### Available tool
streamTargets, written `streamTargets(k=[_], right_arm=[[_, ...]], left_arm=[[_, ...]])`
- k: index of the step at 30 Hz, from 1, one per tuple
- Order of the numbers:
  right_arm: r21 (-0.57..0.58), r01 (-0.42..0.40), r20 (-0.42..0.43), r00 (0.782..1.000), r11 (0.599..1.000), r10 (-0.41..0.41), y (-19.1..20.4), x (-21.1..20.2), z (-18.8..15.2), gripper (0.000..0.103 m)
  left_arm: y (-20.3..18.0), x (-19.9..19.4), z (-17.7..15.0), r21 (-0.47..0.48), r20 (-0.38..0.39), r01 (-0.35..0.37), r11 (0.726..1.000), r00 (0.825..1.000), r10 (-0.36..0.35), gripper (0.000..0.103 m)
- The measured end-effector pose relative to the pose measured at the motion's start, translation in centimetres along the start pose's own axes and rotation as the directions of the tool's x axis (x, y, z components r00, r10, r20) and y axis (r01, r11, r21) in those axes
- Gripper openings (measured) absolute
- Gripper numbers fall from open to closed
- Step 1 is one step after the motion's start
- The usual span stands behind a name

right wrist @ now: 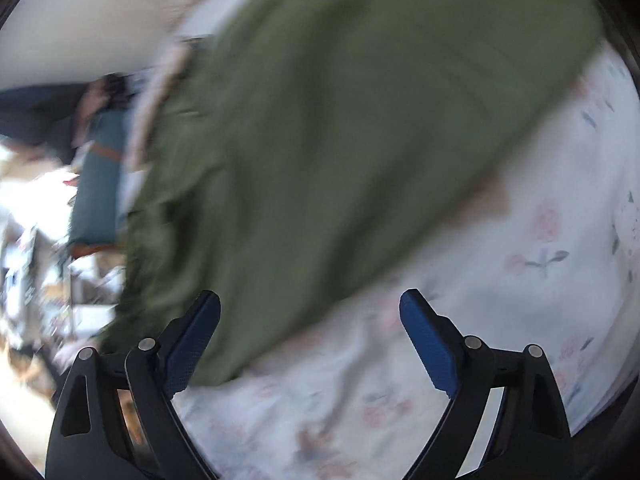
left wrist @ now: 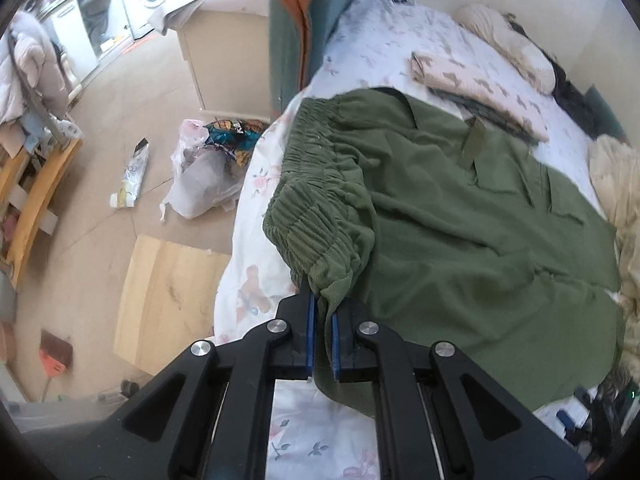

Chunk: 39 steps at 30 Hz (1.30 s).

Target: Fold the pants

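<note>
Green pants (left wrist: 460, 216) lie spread on a bed with a white floral sheet (left wrist: 248, 280). My left gripper (left wrist: 323, 312) is shut on the near end of the ribbed elastic waistband (left wrist: 308, 224) and lifts it off the sheet at the bed's left edge. In the right wrist view, which is blurred, the pants (right wrist: 340, 120) fill the upper middle. My right gripper (right wrist: 310, 312) is open and empty, over the near edge of the green cloth and the sheet (right wrist: 500, 300).
Folded patterned cloth (left wrist: 480, 84) and pillows (left wrist: 508, 44) lie at the far side of the bed. Beige bedding (left wrist: 620, 200) lies at the right. On the floor left of the bed are a plastic bag (left wrist: 200, 184), a wooden board (left wrist: 168, 300) and a cabinet (left wrist: 228, 56).
</note>
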State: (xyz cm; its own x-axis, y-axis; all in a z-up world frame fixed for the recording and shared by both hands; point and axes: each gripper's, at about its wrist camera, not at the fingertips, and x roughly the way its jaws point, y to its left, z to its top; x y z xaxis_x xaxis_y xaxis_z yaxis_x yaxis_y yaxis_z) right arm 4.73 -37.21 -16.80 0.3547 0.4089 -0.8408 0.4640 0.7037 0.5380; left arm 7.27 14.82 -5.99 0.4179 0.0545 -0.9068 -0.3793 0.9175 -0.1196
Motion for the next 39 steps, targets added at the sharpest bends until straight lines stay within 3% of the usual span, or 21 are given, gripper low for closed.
streamTargets(k=[6,10,16,21,22,23,26,27,28,29,30,31,33,36,39], right_arm=[[0.217,0.089,0.140,0.983,0.972,-0.121,-4.6,-0.4,3.8,0.092],[0.220,0.138,0.205,0.961,0.966,-0.184,-6.0,-1.4,7.7,0.091],[0.263,0.321,0.277,0.878,0.910,-0.391,-8.4,-4.0,13.4,0.079],[0.300,0.332,0.305,0.855,0.894,-0.419,-10.8,-5.2,16.4,0.077],[0.303,0.339,0.315,0.846,0.890,-0.430,-11.3,-5.3,16.8,0.074],[0.313,0.342,0.334,0.834,0.886,-0.439,-11.7,-5.7,17.1,0.063],[0.324,0.328,0.386,0.811,0.887,-0.440,-12.1,-6.9,17.6,0.052],[0.328,0.332,0.402,0.798,0.884,-0.449,-12.2,-7.4,17.5,0.042],[0.334,0.351,0.423,0.774,0.875,-0.471,-11.8,-8.0,17.3,0.015],[0.328,0.369,0.445,0.752,0.870,-0.487,-11.2,-8.6,17.4,0.000],[0.327,0.405,0.466,0.717,0.854,-0.518,-10.1,-9.2,17.3,0.000],[0.304,0.415,0.499,0.698,0.858,-0.514,-8.9,-10.1,17.2,0.000],[0.253,0.414,0.560,0.674,0.875,-0.481,-6.4,-11.9,17.4,0.000],[0.160,0.410,0.640,0.649,0.898,-0.411,-2.4,-14.7,17.4,0.000],[0.088,0.399,0.671,0.653,0.913,-0.351,0.6,-16.8,19.3,0.000]], left_arm=[[-0.3,-0.5,0.1,0.059,0.005,0.023,0.998,1.000,-0.024,0.004],[0.9,-0.2,0.2,0.050,0.001,0.030,0.998,1.000,-0.030,0.004],[1.6,0.9,0.8,0.030,-0.002,-0.005,1.000,1.000,0.005,0.004],[1.9,1.6,0.8,0.001,-0.010,-0.037,0.999,0.999,0.037,0.003],[2.1,1.7,0.9,-0.005,-0.020,-0.036,0.999,0.999,0.036,0.003],[2.2,1.8,1.0,-0.005,-0.021,-0.049,0.999,0.999,0.049,0.003],[3.0,2.5,1.2,-0.028,-0.040,-0.102,0.994,0.994,0.101,0.003],[3.3,2.8,1.3,-0.042,-0.051,-0.111,0.993,0.993,0.109,0.003],[3.4,2.9,1.4,-0.047,-0.055,-0.117,0.992,0.992,0.115,0.003],[3.5,3.1,1.3,-0.054,-0.059,-0.117,0.992,0.992,0.114,0.003],[3.4,3.1,1.1,-0.069,-0.074,-0.091,0.993,0.994,0.085,0.003],[3.2,2.9,0.9,-0.074,-0.075,-0.077,0.994,0.995,0.071,0.003],[2.8,2.2,0.7,-0.077,-0.065,-0.050,0.996,0.997,0.045,0.003],[3.5,1.4,1.1,-0.138,-0.082,-0.009,0.990,0.997,-0.003,0.003],[4.0,0.8,2.1,-0.183,-0.106,0.021,0.983,0.994,-0.041,0.003]])
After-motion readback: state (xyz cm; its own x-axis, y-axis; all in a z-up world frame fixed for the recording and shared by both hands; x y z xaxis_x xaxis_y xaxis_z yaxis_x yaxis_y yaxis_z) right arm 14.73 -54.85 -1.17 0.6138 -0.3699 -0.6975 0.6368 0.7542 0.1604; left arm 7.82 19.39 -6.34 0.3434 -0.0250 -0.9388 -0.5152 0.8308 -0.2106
